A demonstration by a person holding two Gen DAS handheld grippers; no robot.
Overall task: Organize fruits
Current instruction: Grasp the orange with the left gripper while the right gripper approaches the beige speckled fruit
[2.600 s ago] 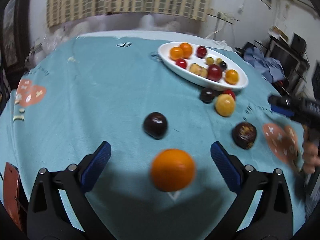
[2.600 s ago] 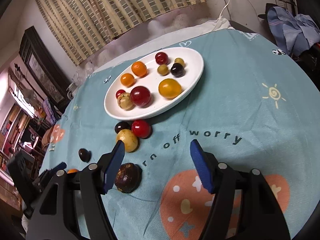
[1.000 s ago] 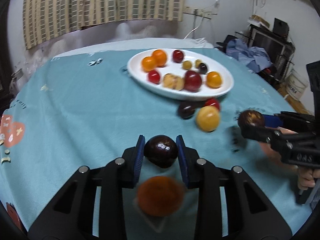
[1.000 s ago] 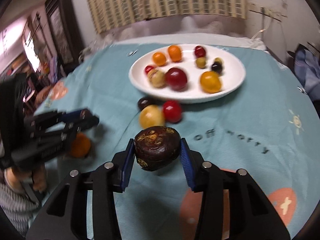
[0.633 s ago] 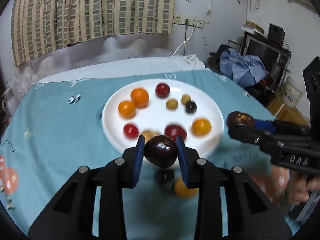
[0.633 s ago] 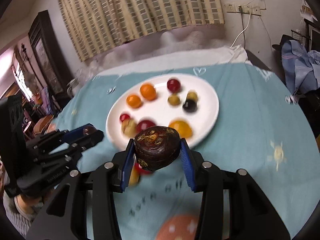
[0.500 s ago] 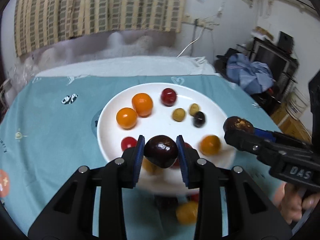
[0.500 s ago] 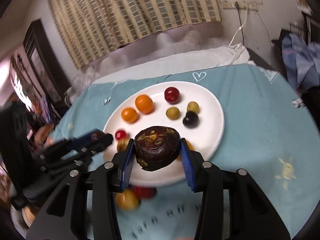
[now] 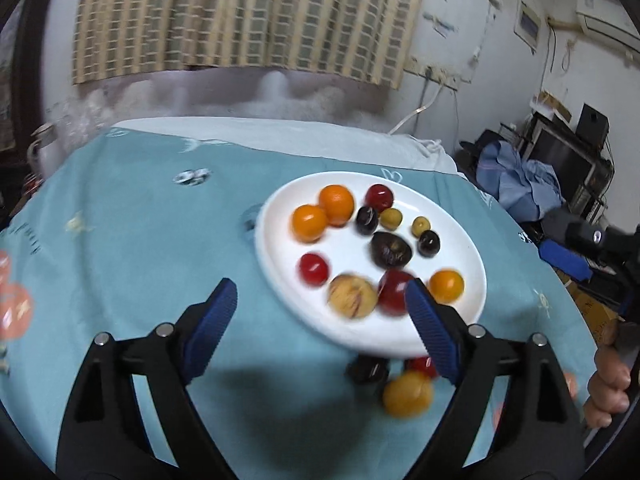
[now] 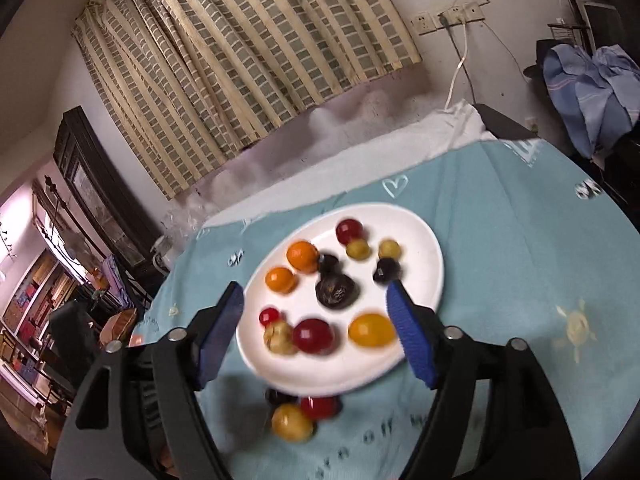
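A white oval plate [image 9: 276, 252] [image 10: 428, 276] on the teal cloth holds several fruits: oranges, red, yellow and dark ones. A dark plum [image 9: 367, 220] [image 10: 329, 263] and a wrinkled dark brown fruit [image 9: 391, 249] [image 10: 336, 290] lie near its middle. My left gripper [image 9: 318, 320] is open and empty, held before the plate's near rim. My right gripper [image 10: 316, 328] is open and empty above the plate's near half. A yellow fruit [image 9: 407, 394] [image 10: 291, 422], a red one [image 10: 319, 406] and a dark one [image 9: 368, 369] lie on the cloth beside the plate.
The round table has a teal printed cloth [image 9: 132, 248]. A curtain and wall stand behind it. A blue clothes pile [image 9: 520, 184] and electronics are at the right. The right hand-held gripper shows at the left wrist view's right edge [image 9: 592, 248].
Both grippers have opened and let go of their fruits: the dark plum and the wrinkled brown fruit now lie on the plate. Both grippers have drawn back slightly.
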